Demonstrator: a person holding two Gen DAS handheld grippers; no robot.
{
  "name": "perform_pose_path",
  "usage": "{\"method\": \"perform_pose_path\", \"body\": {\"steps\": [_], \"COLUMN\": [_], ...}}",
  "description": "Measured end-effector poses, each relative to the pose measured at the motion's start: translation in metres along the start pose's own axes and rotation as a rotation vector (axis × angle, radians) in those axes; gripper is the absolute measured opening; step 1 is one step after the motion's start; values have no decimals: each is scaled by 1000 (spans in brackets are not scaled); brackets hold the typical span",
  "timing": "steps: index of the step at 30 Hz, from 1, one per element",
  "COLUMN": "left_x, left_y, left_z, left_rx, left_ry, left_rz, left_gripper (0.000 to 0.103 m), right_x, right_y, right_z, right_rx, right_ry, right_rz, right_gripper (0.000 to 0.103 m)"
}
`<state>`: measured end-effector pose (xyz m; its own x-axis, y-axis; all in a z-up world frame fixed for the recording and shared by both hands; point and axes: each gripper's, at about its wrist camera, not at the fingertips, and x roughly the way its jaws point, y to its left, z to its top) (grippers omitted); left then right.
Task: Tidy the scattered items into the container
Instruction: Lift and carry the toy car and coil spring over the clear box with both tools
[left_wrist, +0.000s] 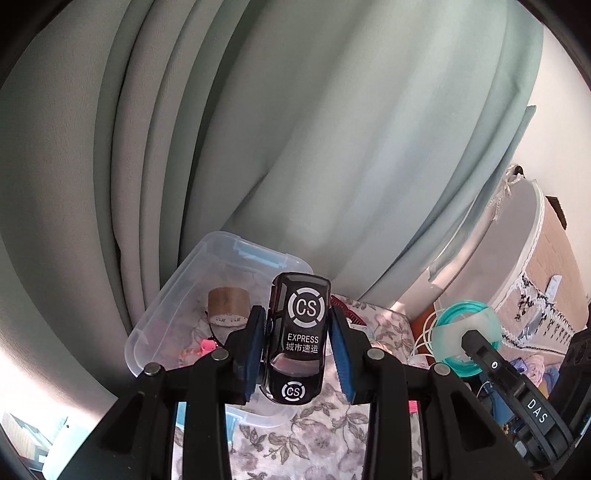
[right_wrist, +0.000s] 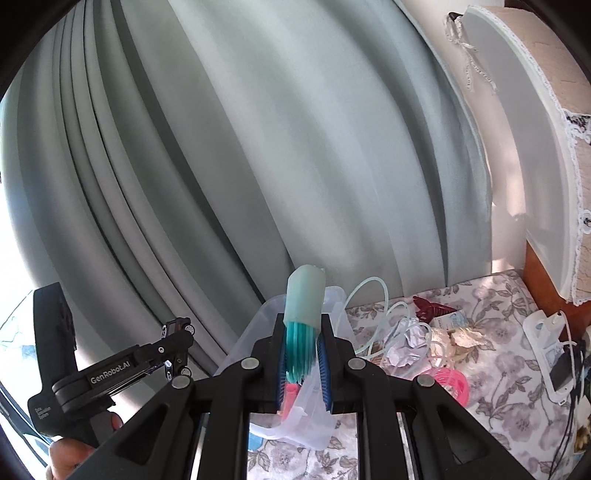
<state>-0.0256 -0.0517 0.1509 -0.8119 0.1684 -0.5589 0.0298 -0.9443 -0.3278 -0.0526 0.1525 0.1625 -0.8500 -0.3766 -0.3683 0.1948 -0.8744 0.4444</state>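
The left gripper (left_wrist: 297, 350) is clamping a black toy car (left_wrist: 297, 339) between its nearly closed pads, holding it above the clear plastic container (left_wrist: 221, 266) just ahead. The right gripper (right_wrist: 303, 363) is pinching a teal nebulizer mask (right_wrist: 303, 306) with tubing, the container (right_wrist: 255, 332) lying directly beyond its fingertips on the floral-covered desk (right_wrist: 498, 332).

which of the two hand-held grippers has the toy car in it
The left hand-held gripper: its blue pads clamp the black toy car marked CS Express. The right hand-held gripper instead grips a coil of teal tubing.
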Motion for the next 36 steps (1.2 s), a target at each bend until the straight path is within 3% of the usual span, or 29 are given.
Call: {"method": "perform_pose_path", "body": {"steps": [13,28,36], "left_x": [22,51,63], "left_y": [45,69,72], "left_z": [19,10,3], "left_rx": [-67,-96,-108], "left_ry": [19,97,129], "left_rz": [28,44,52], "left_gripper": [36,36,36], "right_x": [53,96,109], "right_y": [55,89,83], "right_z": [29,6,-8], "right_rx": [-68,-147,-161], "right_ry": [41,146,215], "right_rz": [114,134,119], "right_gripper": [16,16,16]}}
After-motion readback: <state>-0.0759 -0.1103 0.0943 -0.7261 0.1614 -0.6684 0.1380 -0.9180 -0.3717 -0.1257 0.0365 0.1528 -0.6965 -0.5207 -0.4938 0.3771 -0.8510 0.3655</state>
